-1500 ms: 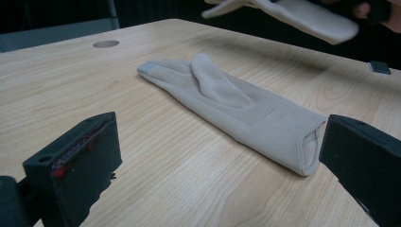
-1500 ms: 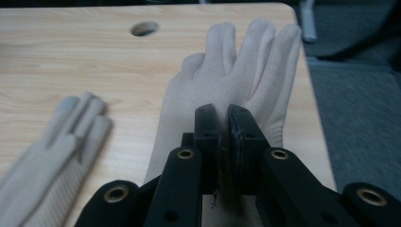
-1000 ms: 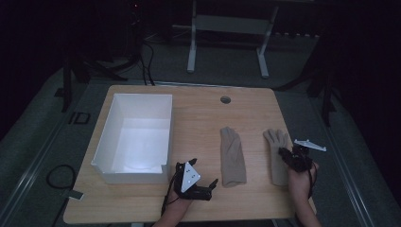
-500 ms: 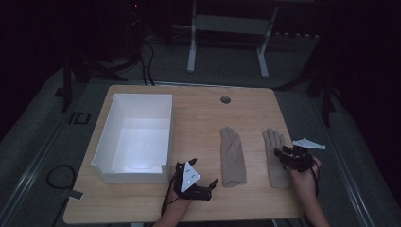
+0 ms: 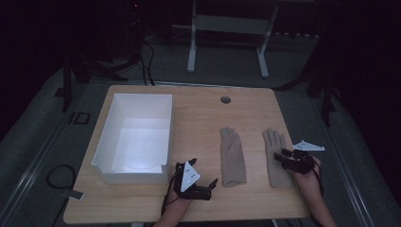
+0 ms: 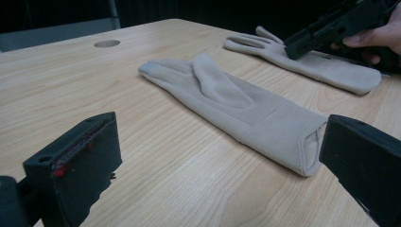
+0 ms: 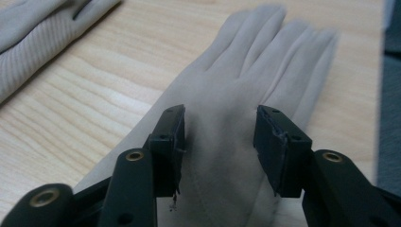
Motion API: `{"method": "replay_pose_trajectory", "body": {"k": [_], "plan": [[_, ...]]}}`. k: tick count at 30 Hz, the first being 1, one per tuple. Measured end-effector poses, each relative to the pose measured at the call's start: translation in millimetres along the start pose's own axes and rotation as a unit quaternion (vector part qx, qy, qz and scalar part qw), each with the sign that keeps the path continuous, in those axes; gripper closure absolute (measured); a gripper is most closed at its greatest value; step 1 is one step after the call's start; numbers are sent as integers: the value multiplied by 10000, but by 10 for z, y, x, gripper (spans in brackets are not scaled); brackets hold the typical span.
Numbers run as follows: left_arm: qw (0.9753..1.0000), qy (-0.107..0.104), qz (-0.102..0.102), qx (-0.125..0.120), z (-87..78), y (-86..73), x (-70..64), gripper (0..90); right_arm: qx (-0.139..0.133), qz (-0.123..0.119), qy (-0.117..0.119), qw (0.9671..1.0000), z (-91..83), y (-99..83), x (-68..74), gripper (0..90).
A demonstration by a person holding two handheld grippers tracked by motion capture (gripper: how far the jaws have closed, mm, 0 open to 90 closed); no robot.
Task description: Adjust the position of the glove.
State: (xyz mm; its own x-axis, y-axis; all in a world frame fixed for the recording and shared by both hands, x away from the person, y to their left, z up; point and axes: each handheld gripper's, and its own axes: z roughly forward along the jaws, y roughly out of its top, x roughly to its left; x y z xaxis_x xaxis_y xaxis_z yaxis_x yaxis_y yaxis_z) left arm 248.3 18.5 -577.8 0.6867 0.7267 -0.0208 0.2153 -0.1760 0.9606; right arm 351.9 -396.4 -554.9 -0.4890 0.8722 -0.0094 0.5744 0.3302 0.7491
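A: Fingers (image 7: 172,142) of right gripper (image 7: 220,149): half open, astride right glove (image 7: 246,85) near bench's right edge, gripping nothing. Left gripper (image 6: 222,156): wide open, empty, facing left glove (image 6: 236,106) at mid-front.

B: Risk: pads may pinch one fabric layer and drag it. White bin (image 5: 137,137): interior dim; right jaw tips' contact unclear.

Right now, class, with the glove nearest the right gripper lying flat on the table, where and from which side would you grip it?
Grip the right glove across its palm, coming from above: it lies flat, so only a downward pinch can gather the fabric. The right gripper already hangs there, jaws open.
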Motion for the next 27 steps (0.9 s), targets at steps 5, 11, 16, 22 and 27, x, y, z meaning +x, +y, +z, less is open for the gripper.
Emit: {"method": "replay_pose_trajectory", "body": {"k": [5, 11, 16, 22, 27], "plan": [[10000, -2, 11, 2, 0, 0, -1, 1, 123, -87, -121, 9998, 17, 8, 52, 664], [10000, -4, 0, 1, 1, 0, 0, 1, 259, -64, -473, 9985, 10, 60, 142, 822], [10000, -2, -1, 5, 1, 0, 1, 1, 1, 187, -539, 9984, -103, 197, 211, 825], [10000, -3, 3, 2, 1, 0, 0, 1, -404, 335, -496, 9974, -290, 524, 359, 825], [10000, -5, 8, -1, 1, 0, -1, 1, -630, 290, -493, 9964, -350, 766, 607, 825]]}}
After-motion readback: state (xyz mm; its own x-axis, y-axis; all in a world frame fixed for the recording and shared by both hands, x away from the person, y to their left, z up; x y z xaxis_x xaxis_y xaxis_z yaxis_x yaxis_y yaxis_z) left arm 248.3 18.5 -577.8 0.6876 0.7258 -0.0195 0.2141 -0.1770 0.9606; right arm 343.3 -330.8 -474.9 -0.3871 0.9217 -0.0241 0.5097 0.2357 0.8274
